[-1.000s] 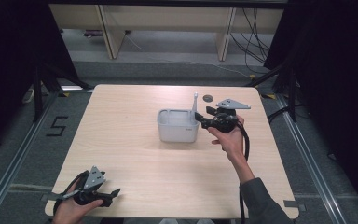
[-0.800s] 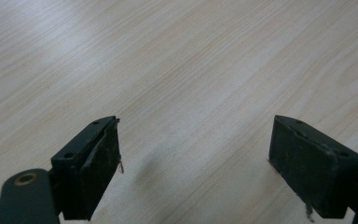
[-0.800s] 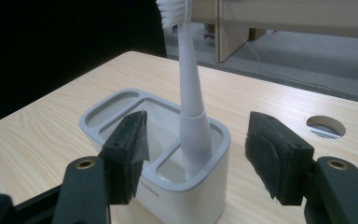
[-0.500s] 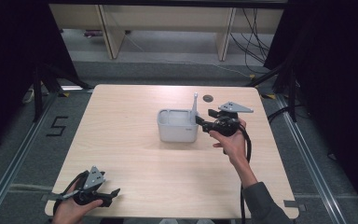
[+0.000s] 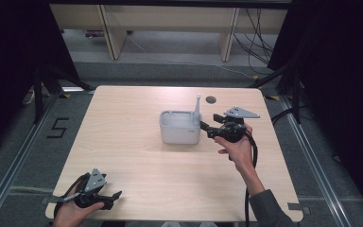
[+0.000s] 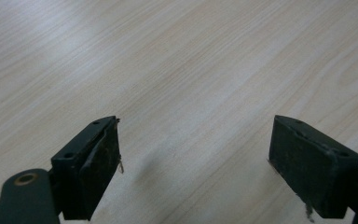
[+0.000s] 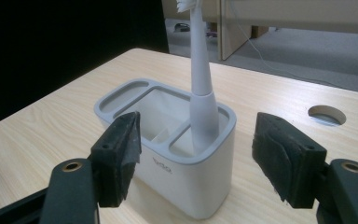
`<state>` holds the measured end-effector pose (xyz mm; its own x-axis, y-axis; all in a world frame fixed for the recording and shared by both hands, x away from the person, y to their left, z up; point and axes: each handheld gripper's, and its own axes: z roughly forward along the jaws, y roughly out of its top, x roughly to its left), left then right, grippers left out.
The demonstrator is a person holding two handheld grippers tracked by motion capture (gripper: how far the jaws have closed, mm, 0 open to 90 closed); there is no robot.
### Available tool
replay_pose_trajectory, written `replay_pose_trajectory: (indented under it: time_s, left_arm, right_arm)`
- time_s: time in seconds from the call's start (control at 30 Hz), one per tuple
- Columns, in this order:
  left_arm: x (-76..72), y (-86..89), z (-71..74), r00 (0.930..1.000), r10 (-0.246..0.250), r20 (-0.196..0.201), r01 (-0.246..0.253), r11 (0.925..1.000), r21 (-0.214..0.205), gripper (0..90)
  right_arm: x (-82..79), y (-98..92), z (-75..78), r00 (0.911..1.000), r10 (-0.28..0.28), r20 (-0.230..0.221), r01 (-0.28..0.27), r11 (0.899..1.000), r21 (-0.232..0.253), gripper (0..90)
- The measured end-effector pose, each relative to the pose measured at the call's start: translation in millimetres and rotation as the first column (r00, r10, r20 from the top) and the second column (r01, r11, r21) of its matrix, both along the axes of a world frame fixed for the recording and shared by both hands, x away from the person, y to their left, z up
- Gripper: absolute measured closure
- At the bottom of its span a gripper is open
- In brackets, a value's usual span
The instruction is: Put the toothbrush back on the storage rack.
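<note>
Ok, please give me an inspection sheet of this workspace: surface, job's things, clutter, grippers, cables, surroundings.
Surface: light wooden table, bare wood, with a round hole near its far edge.
Job's things: white holder with several compartments; a white toothbrush stands upright in the corner compartment, bristles up.
Clutter: nothing seen.
Grippers: right gripper beside the holder, jaws open and just opening wider, apart from the toothbrush. Left gripper open over bare wood at the near left corner.
Cables: a black cable trails from the right gripper along the forearm; more cables lie on the floor behind.
Surroundings: grey floor, wooden furniture legs behind, black curtains at both sides.
</note>
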<state>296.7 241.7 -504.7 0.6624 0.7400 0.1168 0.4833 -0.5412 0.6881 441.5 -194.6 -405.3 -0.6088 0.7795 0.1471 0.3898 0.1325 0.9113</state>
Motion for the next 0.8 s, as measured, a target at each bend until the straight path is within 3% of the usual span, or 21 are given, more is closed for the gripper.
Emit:
replay_pose_trajectory:
  time_s: [0.03, 0.07, 0.23, 0.27, 0.33, 0.6, 0.63, 0.7, 0.73, 0.8]
  left_arm:
    - [0.1, 0.1, 0.0, 1.0000, -0.001, -0.001, 0.001, 1.0000, 0.000, 15.8]
    - [0.0, 0.0, 0.1, 1.0000, 0.000, 0.000, 0.000, 1.0000, 0.001, 15.8]
    - [-0.1, 0.1, -0.5, 1.0000, 0.001, 0.004, -0.001, 1.0000, -0.005, 15.8]
    - [-0.1, 0.1, -0.5, 1.0000, 0.000, 0.006, 0.000, 1.0000, -0.005, 15.8]
    - [-0.1, 0.0, -0.6, 1.0000, 0.001, 0.005, -0.001, 1.0000, -0.006, 15.8]
    - [0.0, -0.3, -0.8, 1.0000, 0.001, 0.005, -0.001, 1.0000, -0.005, 15.8]
    - [0.0, -0.3, -0.9, 1.0000, 0.002, 0.004, -0.002, 1.0000, -0.006, 15.8]
    - [0.0, -0.3, -0.9, 1.0000, 0.002, 0.005, -0.002, 1.0000, -0.006, 15.8]
    - [0.2, -0.3, -1.0, 1.0000, 0.001, 0.004, -0.001, 1.0000, -0.007, 15.8]
    - [0.4, 0.0, -0.9, 1.0000, -0.002, 0.004, 0.002, 1.0000, 0.001, 15.8]
  right_arm:
    - [-2.2, 0.0, 0.6, 0.9998, -0.005, -0.020, 0.006, 1.000, 0.008, 32.9]
    - [-2.3, -0.8, 0.2, 1.0000, 0.000, 0.003, 0.000, 1.000, 0.006, 32.9]
    - [-7.8, -2.3, -0.6, 1.0000, 0.005, 0.003, -0.005, 1.000, -0.001, 32.5]
    - [-11.9, -0.9, -0.5, 0.9994, 0.002, -0.034, -0.001, 1.000, 0.020, 32.1]
    - [-11.1, -2.6, -0.8, 0.9999, 0.009, -0.012, -0.009, 1.000, -0.001, 32.0]
    - [-20.1, -1.9, -5.8, 0.9991, 0.033, -0.027, -0.033, 0.999, 0.005, 31.2]
    - [-21.2, -2.2, -6.3, 0.9996, 0.023, -0.014, -0.023, 1.000, -0.015, 30.9]
    - [-22.6, -0.9, -7.7, 0.9993, 0.034, -0.013, -0.034, 0.999, -0.005, 30.5]
    - [-26.9, 0.6, -7.1, 0.9983, 0.035, -0.046, -0.034, 0.999, 0.010, 30.0]
    - [-27.7, 1.0, -7.9, 0.9984, 0.049, -0.027, -0.049, 0.999, -0.002, 28.9]
